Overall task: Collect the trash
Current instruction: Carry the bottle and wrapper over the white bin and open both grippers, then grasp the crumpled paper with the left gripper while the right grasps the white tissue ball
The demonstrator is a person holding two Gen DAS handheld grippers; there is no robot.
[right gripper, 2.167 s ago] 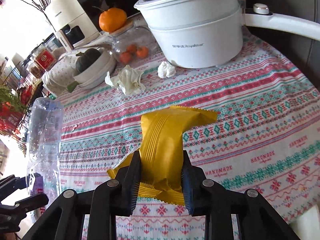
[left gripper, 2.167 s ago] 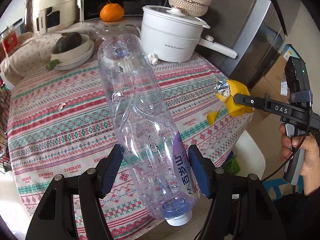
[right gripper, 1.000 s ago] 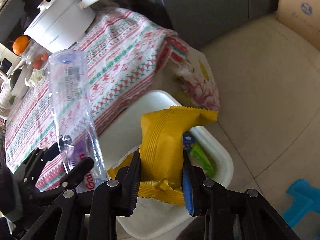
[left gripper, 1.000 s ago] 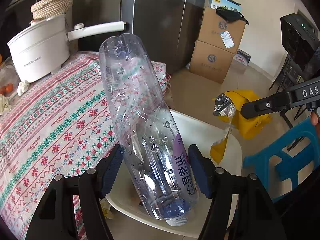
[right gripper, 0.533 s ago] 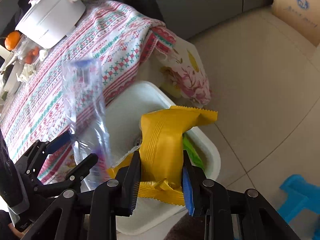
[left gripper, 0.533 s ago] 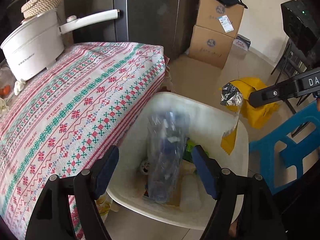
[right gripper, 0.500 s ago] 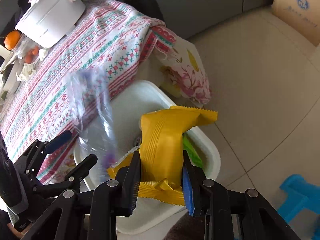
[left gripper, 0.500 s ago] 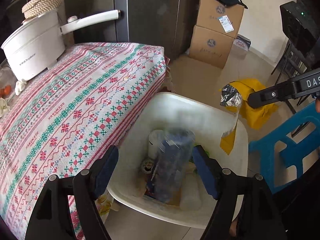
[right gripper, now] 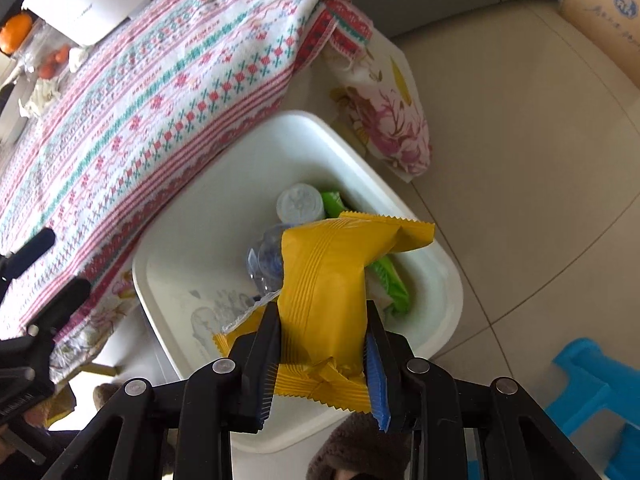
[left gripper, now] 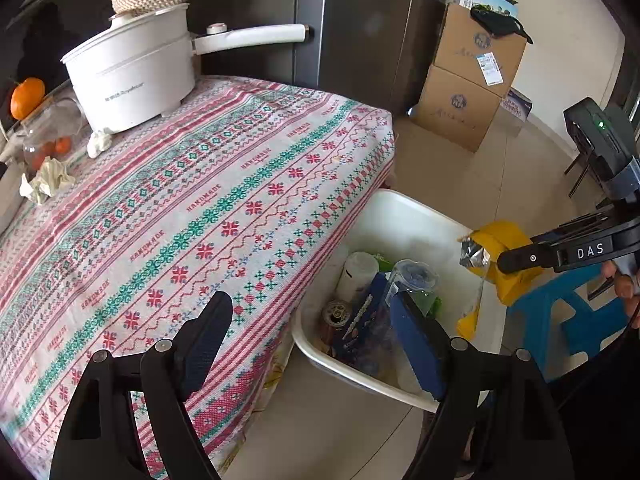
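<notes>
Left gripper [left gripper: 310, 336] empty with fingers opening above the bin [right gripper: 452, 280], right gripper [right gripper: 320, 340] grasping yellow wrapper [right gripper: 332, 272], fingers easing open over it; next likely drop.

**Camera placement: two wrist fisheyes**

My left wrist view looks steeply down along my fingers, past the table edge [left gripper: 360, 184] to the white bin [left gripper: 400, 208]. My right wrist view looks almost straight down, close above the same bin [right gripper: 440, 264]. Both share bin, tablecloth and floor.
</notes>
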